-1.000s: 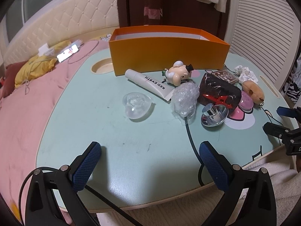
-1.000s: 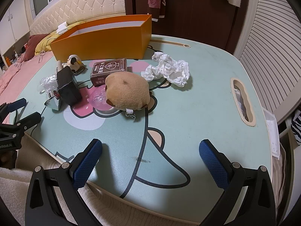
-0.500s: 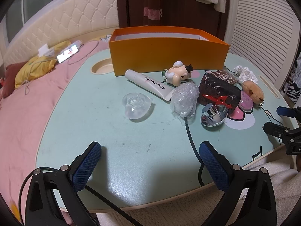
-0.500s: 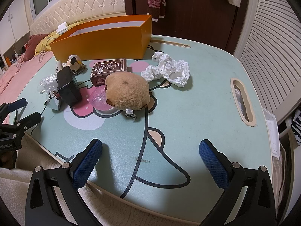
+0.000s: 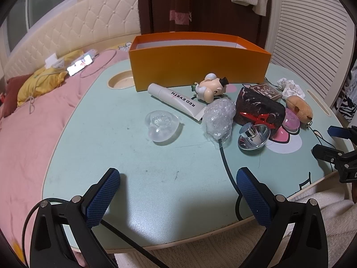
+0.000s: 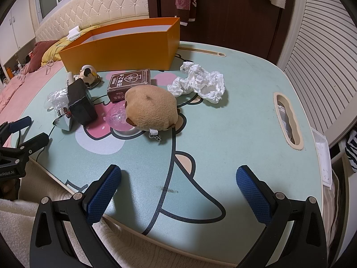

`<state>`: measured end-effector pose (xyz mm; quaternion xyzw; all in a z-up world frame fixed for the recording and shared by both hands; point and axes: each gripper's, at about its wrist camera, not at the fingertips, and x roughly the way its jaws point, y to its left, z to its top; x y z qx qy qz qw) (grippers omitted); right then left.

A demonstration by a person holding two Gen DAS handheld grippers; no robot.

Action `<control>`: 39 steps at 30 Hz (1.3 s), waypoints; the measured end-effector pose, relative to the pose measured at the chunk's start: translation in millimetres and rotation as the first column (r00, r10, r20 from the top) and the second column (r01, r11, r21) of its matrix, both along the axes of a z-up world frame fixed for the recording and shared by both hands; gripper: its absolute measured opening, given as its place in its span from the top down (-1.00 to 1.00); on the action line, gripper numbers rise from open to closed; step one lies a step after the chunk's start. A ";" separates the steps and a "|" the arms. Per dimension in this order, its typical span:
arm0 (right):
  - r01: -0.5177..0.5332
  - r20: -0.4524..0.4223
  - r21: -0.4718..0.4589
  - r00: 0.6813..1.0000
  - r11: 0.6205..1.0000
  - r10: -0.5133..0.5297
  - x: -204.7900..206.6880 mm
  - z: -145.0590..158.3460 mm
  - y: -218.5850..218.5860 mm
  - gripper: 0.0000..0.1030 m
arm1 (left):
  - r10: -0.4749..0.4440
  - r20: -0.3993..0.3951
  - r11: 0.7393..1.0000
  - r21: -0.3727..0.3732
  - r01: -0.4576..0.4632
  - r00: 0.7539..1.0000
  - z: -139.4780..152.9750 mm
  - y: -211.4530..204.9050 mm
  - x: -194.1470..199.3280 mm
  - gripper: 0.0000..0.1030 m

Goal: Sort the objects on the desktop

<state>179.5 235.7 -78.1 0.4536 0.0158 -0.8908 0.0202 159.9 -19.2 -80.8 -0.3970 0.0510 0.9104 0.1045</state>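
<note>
An orange box [image 5: 198,67] [image 6: 125,51] stands open-topped at the far side of the mint table [image 5: 160,169]. In front of it lie a white tube [image 5: 176,101], a pig figurine [image 5: 210,90], a clear heart dish [image 5: 161,126], a bubble-wrap wad [image 5: 219,117], a dark marbled block [image 5: 258,110] and a chrome cap [image 5: 252,138]. A brown plush [image 6: 150,109], a pink ball [image 6: 117,119], a card box [image 6: 129,83] and crumpled tissue [image 6: 198,84] lie nearer the right side. My left gripper [image 5: 177,189] is open near the table's front edge. My right gripper [image 6: 178,189] is open too, holding nothing.
A pink bed [image 5: 24,129] with a yellow cloth [image 5: 40,84] and a lit phone [image 5: 80,65] borders the table's left. A cup hole [image 5: 120,81] sits beside the box. A slot [image 6: 289,120] cuts the table's right side. A black cable [image 5: 227,167] crosses the front.
</note>
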 end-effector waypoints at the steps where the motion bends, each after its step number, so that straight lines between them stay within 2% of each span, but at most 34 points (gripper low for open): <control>1: 0.000 0.000 0.000 1.000 1.000 0.000 0.0 -0.1 0.1 -0.99 | -0.001 0.000 1.000 0.000 0.001 1.000 0.0 -0.3 -0.1 -1.00; 7: -0.001 -0.001 0.000 1.000 1.000 0.001 0.0 0.0 -0.3 -0.99 | 0.011 0.004 1.000 -0.006 -0.011 1.000 3.1 -4.7 0.5 -1.00; 11: -0.001 -0.004 -0.002 1.000 1.000 0.001 0.4 0.3 -0.2 -0.99 | 0.037 -0.053 0.999 0.032 -0.035 0.998 16.0 -18.8 3.0 -1.00; 14: -0.002 -0.006 -0.003 1.000 1.000 0.002 0.5 0.1 0.2 -0.99 | 0.038 -0.095 0.999 -0.014 -0.039 0.995 24.4 -22.7 -1.9 -1.00; 15: -0.003 -0.006 -0.003 1.000 1.000 0.003 0.5 0.0 0.2 -0.99 | 0.030 -0.108 0.998 -0.043 -0.035 0.994 25.2 -22.1 -5.2 -0.95; 18: -0.004 -0.007 -0.003 1.000 1.000 0.004 0.5 -0.1 0.3 -0.99 | -0.007 -0.102 0.997 -0.078 -0.001 0.995 22.5 -20.8 -19.6 -0.52; 21: -0.004 -0.007 -0.003 1.000 1.000 0.004 0.1 0.0 0.3 -0.99 | -0.024 -0.059 0.999 -0.049 0.021 0.998 15.2 -21.8 -35.6 -0.50; 24: -0.004 -0.007 -0.003 1.000 1.000 0.004 -0.2 0.0 0.3 -0.99 | -0.030 -0.055 0.999 -0.023 0.029 0.998 15.3 -21.8 -41.4 -0.49; 26: -0.004 -0.007 -0.004 1.000 1.000 0.004 -0.2 0.2 0.4 -0.99 | -0.037 -0.061 0.999 -0.017 0.036 0.997 16.3 -21.1 -44.6 -0.33; 28: -0.005 -0.008 -0.004 1.000 1.000 0.005 0.0 0.2 0.6 -0.99 | -0.044 -0.055 0.999 -0.034 0.042 0.997 15.1 -18.9 -48.2 0.17; 29: -0.005 -0.008 -0.004 1.000 1.000 0.005 0.2 0.2 0.6 -0.99 | -0.050 -0.047 0.998 -0.042 0.048 0.998 13.6 -17.8 -50.2 0.23; 31: -0.005 -0.008 -0.003 1.000 1.000 0.005 0.2 0.1 0.5 -0.99 | -0.058 -0.043 0.998 -0.036 0.056 0.997 11.8 -17.7 -51.6 0.25; 39: -0.006 -0.008 -0.004 1.000 1.000 0.006 -0.9 -0.9 1.5 -0.99 | -0.036 -0.096 0.997 0.070 0.043 0.995 20.3 -29.5 -38.7 0.31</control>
